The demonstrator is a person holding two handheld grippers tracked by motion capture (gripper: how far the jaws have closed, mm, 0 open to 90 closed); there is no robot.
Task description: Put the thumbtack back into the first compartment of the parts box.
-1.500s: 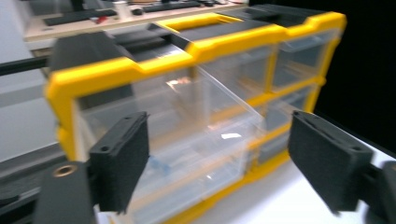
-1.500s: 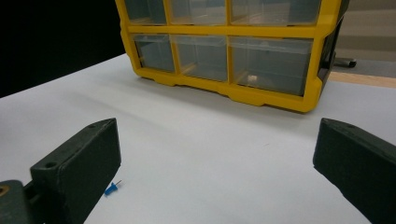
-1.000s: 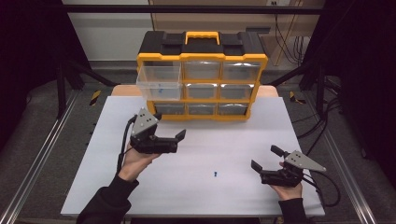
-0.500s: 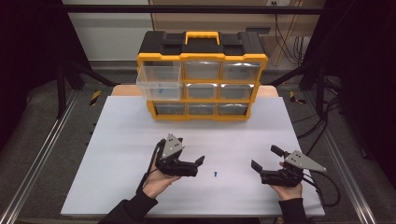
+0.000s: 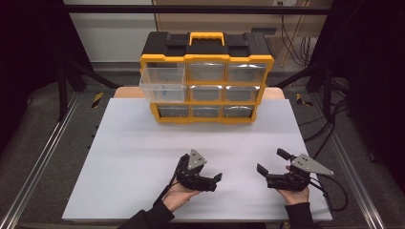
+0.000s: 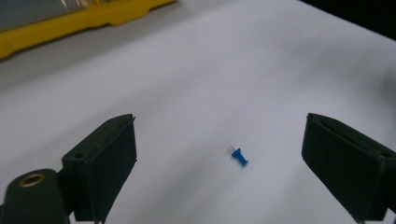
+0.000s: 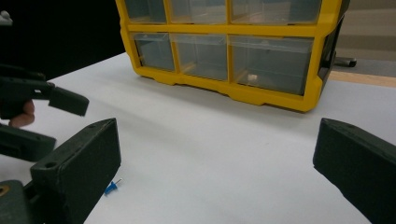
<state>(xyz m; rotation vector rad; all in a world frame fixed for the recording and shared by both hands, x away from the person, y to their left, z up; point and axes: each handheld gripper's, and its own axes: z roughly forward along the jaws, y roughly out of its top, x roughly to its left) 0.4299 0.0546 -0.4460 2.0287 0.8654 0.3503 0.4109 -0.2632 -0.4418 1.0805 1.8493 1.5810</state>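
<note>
Pushpin: small blue pushpin (image 6: 239, 157) lies on its side on the white table (image 5: 133, 143), well in front of the yellow organizer (image 5: 206, 76); in the left gripper view its metal tip points up and to the left, touching nothing.
Left gripper: left gripper (image 5: 218, 180) sits low over the table in front of the organizer, held in the person's left hand (image 5: 177, 196); its jaws are spread wide but have just been closing a little, and the pushpin lies on the table between them, nearer the right-hand jaw in its own view, with neither pad on it.
Right gripper: right gripper (image 5: 270, 161) rests low over the table in front of the organizer's right end, well to the right of the left gripper; jaws spread wide, nothing between them.
Right gripper view: pushpin (image 7: 112, 187) shows just beside the inner face of the left-hand jaw, on the table beyond it; the left gripper (image 7: 60, 109) is at the far left edge.
Organizer: stands at the back of the table, black lid with a yellow handle (image 5: 207, 37), three rows of clear drawers.
Open drawer: clear drawer (image 5: 162, 84) at the organizer's upper left is pulled out toward the person.
</note>
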